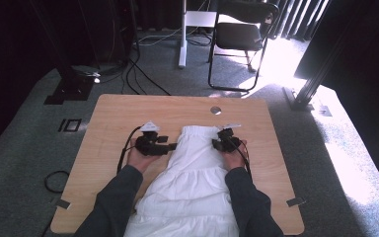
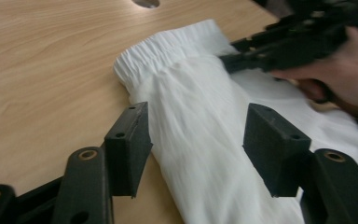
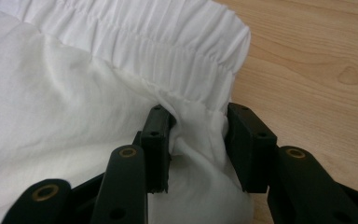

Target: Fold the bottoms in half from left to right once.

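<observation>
Light wood table [image 1: 113, 118] with round metal grommet [image 1: 215, 110]; grey carpet, black folding chair [image 1: 242, 34] behind, sun patch at right. White garment [image 1: 192, 173], gathered elastic waistband [image 3: 168, 42], tiered, lies mid-table, hem toward person. Left gripper [image 2: 196, 140] wide open, astride garment's edge, pads clear. Right gripper [image 3: 198, 140] seemingly pinching bunched fabric below waistband.

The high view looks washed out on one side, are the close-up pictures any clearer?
High view: sunlight glares on the carpet by the chair, left side dark. Left gripper view: the other hand and white garment look softly blurred. Right gripper view: evenly lit, waistband sharp.
</observation>
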Tool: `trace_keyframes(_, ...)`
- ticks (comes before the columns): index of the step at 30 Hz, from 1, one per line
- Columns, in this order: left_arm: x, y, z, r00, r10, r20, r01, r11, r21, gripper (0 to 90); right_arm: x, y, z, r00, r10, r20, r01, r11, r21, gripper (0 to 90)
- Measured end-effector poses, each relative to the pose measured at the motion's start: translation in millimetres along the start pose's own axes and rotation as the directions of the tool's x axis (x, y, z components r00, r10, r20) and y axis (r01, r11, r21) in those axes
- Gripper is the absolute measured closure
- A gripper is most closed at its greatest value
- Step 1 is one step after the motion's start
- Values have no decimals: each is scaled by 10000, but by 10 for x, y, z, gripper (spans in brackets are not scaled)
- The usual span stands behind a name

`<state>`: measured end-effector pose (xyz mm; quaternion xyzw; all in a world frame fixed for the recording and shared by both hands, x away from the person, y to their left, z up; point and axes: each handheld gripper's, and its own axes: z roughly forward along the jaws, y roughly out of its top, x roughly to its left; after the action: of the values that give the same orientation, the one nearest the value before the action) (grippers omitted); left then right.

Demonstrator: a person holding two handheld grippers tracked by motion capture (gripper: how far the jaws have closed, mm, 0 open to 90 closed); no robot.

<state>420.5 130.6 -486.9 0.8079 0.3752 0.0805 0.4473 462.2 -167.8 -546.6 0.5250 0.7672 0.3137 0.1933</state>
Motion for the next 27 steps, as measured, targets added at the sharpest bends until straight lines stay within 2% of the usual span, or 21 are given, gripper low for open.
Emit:
trace_keyframes(3,-33,25,411,9966,87,-818,-32,9978,666,383,1,-4,3,10000,51,-5,-51,10000,-60,610)
trace_keyframes(5,-45,-17,623,9938,-37,-1110,146,9951,978,368,9,-18,0,9999,120,38,-119,9998,-127,610)
trace_keyframes(7,-63,-74,769,9890,103,-1478,100,9907,1355,368,22,-39,-5,9998,168,106,-165,9996,-245,612)
trace_keyframes(9,-72,-123,824,9883,227,-1508,21,9867,1624,415,40,-62,-17,9995,265,146,-261,9992,-318,615)
trace_keyframes(11,-94,-148,799,9850,605,-1618,-319,9842,1740,564,63,-89,-39,9993,307,194,-301,9990,-325,616)
trace_keyframes(12,-96,-162,776,9855,570,-1599,-281,9838,1771,624,74,-106,-53,9993,307,199,-300,9990,-328,616)
trace_keyframes(14,-93,-210,729,9879,391,-1498,-140,9862,1649,661,95,-142,-88,9994,279,188,-274,9992,-289,616)
trace_keyframes(16,-104,-290,653,9919,134,-1262,54,9891,1474,669,121,-197,-135,9996,256,147,-252,9993,-294,616)
trace_keyframes(22,-235,-468,480,9928,454,-1111,-284,9883,1500,668,211,-372,-275,9998,184,-44,-185,9991,-386,616)
trace_keyframes(24,-250,-498,452,9932,405,-1092,-240,9887,1482,664,230,-414,-307,9998,147,-99,-151,9990,-419,616)
trace_keyframes(25,-237,-501,441,9951,272,-955,-128,9889,1479,660,233,-427,-316,9999,121,-116,-126,9989,-443,616)
trace_keyframes(27,-198,-479,441,9969,-75,-787,190,9891,1461,577,228,-431,-319,9998,154,-161,-161,9988,-462,620)
